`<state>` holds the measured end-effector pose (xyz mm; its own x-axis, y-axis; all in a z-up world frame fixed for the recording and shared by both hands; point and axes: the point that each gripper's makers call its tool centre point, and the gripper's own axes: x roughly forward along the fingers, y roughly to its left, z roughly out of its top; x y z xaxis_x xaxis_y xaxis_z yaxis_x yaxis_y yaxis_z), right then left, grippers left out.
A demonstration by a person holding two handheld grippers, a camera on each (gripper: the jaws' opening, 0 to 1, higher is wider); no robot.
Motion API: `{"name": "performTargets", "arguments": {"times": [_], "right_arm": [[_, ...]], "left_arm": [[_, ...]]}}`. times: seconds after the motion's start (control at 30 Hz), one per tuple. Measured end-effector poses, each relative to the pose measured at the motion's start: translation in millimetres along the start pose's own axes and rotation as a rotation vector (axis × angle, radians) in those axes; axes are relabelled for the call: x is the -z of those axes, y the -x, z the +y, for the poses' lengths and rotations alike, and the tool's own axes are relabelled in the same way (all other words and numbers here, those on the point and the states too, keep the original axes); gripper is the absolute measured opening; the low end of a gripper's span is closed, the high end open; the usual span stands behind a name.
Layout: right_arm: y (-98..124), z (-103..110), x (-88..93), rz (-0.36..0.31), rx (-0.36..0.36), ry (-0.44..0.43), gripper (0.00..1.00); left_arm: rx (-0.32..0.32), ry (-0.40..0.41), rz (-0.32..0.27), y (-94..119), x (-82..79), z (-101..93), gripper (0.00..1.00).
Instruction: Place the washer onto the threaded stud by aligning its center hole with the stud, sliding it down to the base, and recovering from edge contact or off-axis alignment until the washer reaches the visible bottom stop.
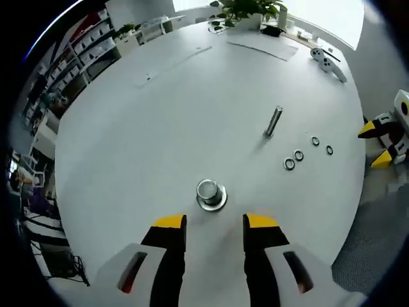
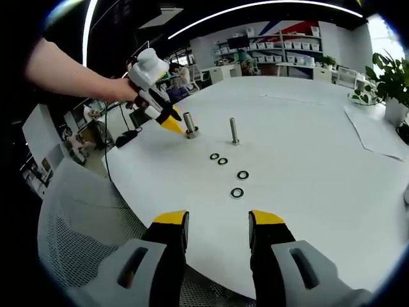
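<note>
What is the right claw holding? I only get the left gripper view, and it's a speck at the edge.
Observer: Nothing. The right claw is open and empty, hovering over the near rim of the white table.
Operator: Anything around my left claw that I can't see?
Observer: Yes. A black cable sits at the table edge just behind the left claw and hangs off the side.
Operator: What's below the right claw?
Observer: A grey mesh chair back, close against the table rim, below and to the left of the claw in the right gripper view.
</note>
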<state>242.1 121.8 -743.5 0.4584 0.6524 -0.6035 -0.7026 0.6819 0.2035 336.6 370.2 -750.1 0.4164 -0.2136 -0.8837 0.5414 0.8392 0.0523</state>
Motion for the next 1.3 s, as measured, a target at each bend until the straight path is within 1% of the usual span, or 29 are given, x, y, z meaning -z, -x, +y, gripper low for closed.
{"name": "performTargets", "arguments": {"times": [0.03, 0.1, 0.17, 0.23, 0.27, 0.33, 0.4, 0.47, 0.57, 0.6, 0.67, 0.83, 0.87, 0.97, 1.07, 1.17, 1.3], "right_arm": [[-0.1, 0.0, 0.2, 0.001, 0.0, 0.001, 0.4], [-0.6, 0.2, 0.9, 0.005, -0.002, 0.004, 0.4], [-0.7, 0.5, 1.5, 0.008, -0.004, 0.009, 0.4], [-0.6, 0.8, 1.7, 0.01, -0.004, 0.01, 0.4], [-0.6, 1.1, 1.9, 0.011, -0.005, 0.01, 0.4], [-0.8, 1.1, 2.6, 0.015, -0.005, 0.013, 0.4], [-0.9, 1.0, 3.3, 0.018, -0.005, 0.012, 0.4], [-0.7, 0.9, 3.9, 0.022, -0.004, 0.012, 0.4], [-0.9, 1.8, 5.2, 0.03, -0.007, 0.017, 0.4], [-1.0, 1.9, 5.6, 0.032, -0.009, 0.019, 0.4], [-1.3, 2.7, 6.5, 0.037, -0.012, 0.023, 0.4], [-1.5, 3.1, 7.0, 0.04, -0.013, 0.022, 0.4], [-1.5, 3.0, 7.2, 0.041, -0.013, 0.019, 0.4], [-2.0, 2.1, 8.4, 0.047, -0.011, 0.021, 0.4], [-2.0, 2.7, 9.2, 0.053, -0.01, 0.023, 0.4], [-2.5, 2.9, 10.2, 0.059, -0.011, 0.026, 0.4], [-2.2, 3.0, 10.0, 0.058, -0.008, 0.024, 0.4]], "left_arm": [[0.005, 0.033, -0.031, 4.0, 0.7, -1.9, 0.34], [0.005, 0.075, -0.072, 13.1, 3.7, -5.3, 0.34], [-0.004, 0.085, -0.097, 19.7, 7.3, -6.5, 0.34], [-0.005, 0.123, -0.144, 28.0, 9.3, -10.7, 0.34], [0.004, 0.158, -0.175, 32.2, 10.5, -14.2, 0.34], [0.012, 0.223, -0.204, 37.3, 17.3, -20.9, 0.36], [-0.01, 0.211, -0.221, 41.2, 26.9, -26.5, 0.36], [-0.014, 0.22, -0.236, 44.7, 36.3, -36.7, 0.37], [-0.005, 0.246, -0.248, 48.2, 46.6, -46.5, 0.37], [0.001, 0.275, -0.257, 50.9, 51.0, -50.3, 0.36], [0.027, 0.329, -0.286, 56.9, 54.7, -58.7, 0.36], [0.012, 0.328, -0.318, 71.4, 68.3, -65.7, 0.36], [0.008, 0.335, -0.323, 73.7, 70.8, -65.6, 0.36], [0.002, 0.382, -0.368, 83.1, 78.2, -67.5, 0.36], [0.004, 0.383, -0.408, 88.4, 82.3, -70.9, 0.35], [-0.004, 0.388, -0.424, 91.8, 86.3, -74.8, 0.36], [-0.027, 0.403, -0.444, 94.4, 92.1, -74.7, 0.35]]}}
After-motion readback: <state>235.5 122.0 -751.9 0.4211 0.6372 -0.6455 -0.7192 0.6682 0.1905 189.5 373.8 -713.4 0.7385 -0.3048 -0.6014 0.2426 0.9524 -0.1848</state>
